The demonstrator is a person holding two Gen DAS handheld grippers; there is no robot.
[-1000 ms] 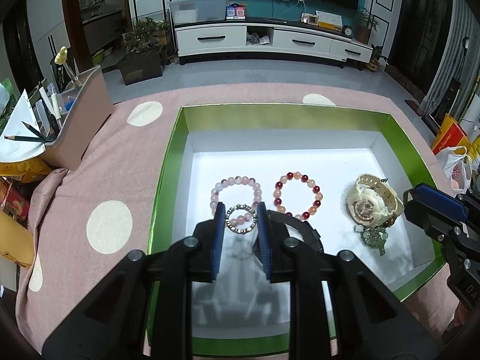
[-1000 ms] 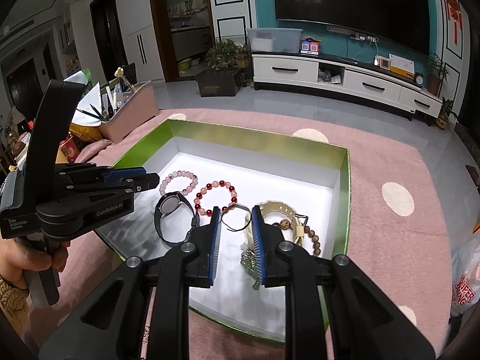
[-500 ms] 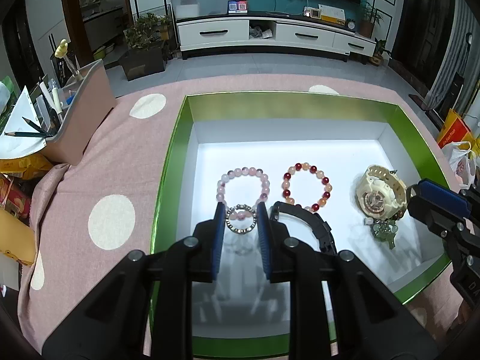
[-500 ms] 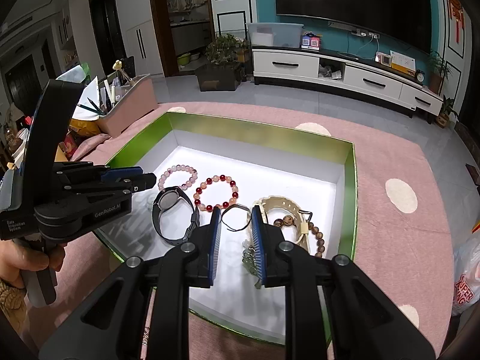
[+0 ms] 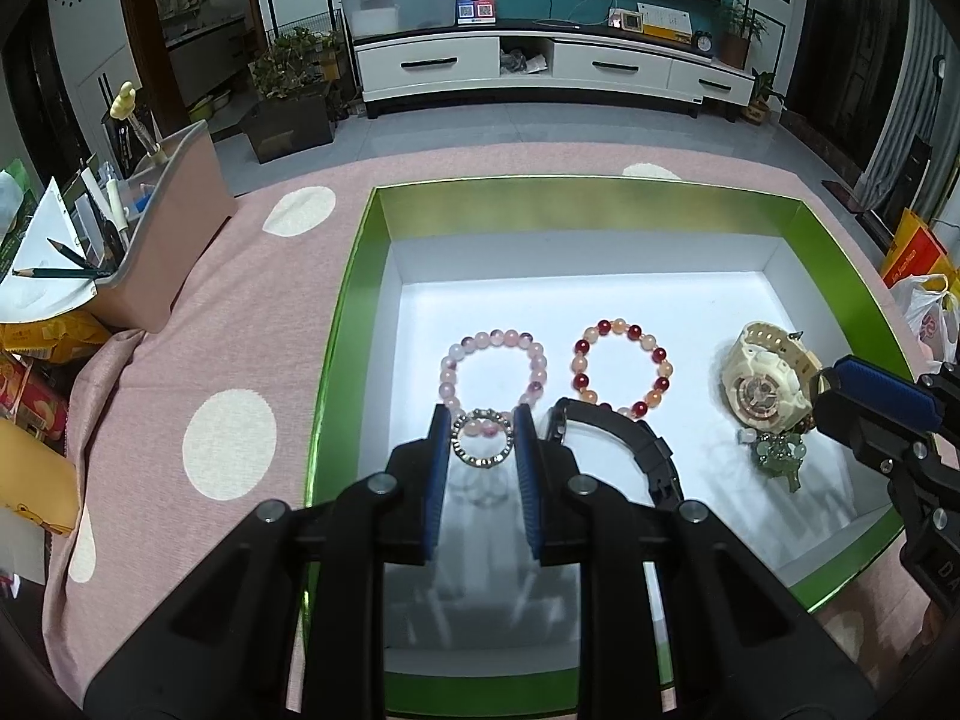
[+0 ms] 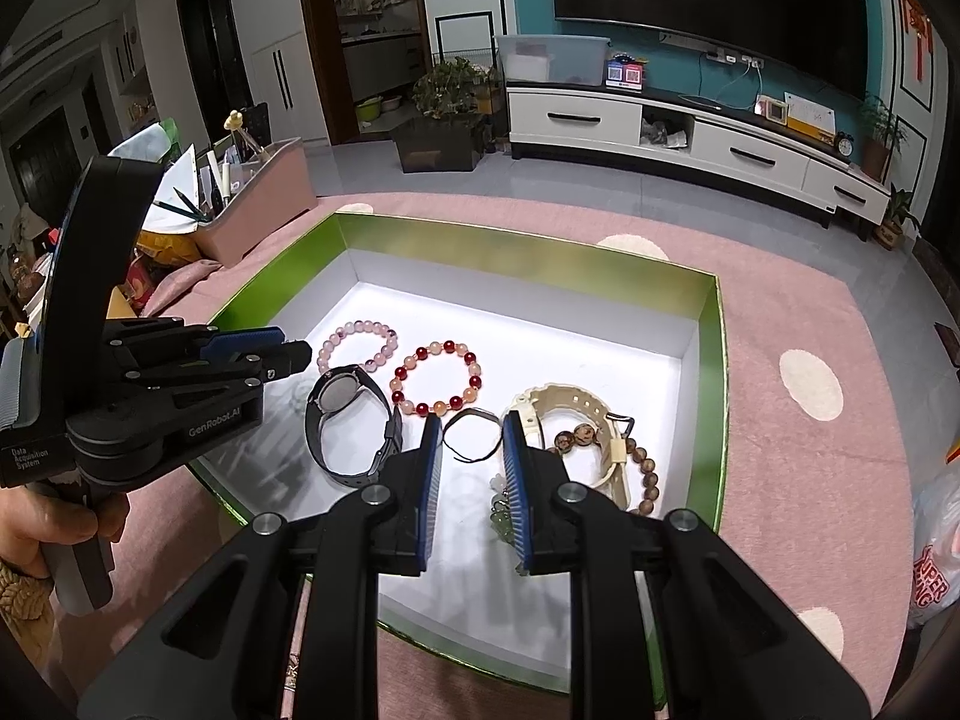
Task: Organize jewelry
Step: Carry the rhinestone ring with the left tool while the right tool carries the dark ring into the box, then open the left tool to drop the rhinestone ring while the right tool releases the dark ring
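Note:
A green box (image 5: 354,276) with a white floor holds jewelry. My left gripper (image 5: 482,444) is shut on a small silver beaded ring bracelet (image 5: 482,447), held above the box floor near a pink bead bracelet (image 5: 493,367). My right gripper (image 6: 473,438) is shut on a thin dark bangle (image 6: 474,433) above the box. Also in the box lie a red and orange bead bracelet (image 5: 622,367), a black watch (image 5: 636,450), a cream watch (image 5: 765,378), a green charm (image 5: 780,456) and a brown bead bracelet (image 6: 645,468).
The box (image 6: 711,396) sits on a pink cloth with white dots (image 5: 228,444). A pink organizer with pens (image 5: 162,240) stands at the left, with snack packets (image 5: 42,348) beside it. A plastic bag (image 6: 933,564) lies at the right edge.
Both grippers kept their hold on their bracelets. The views drew back and rose slightly, so the box and its jewelry sit a little farther from both grippers.

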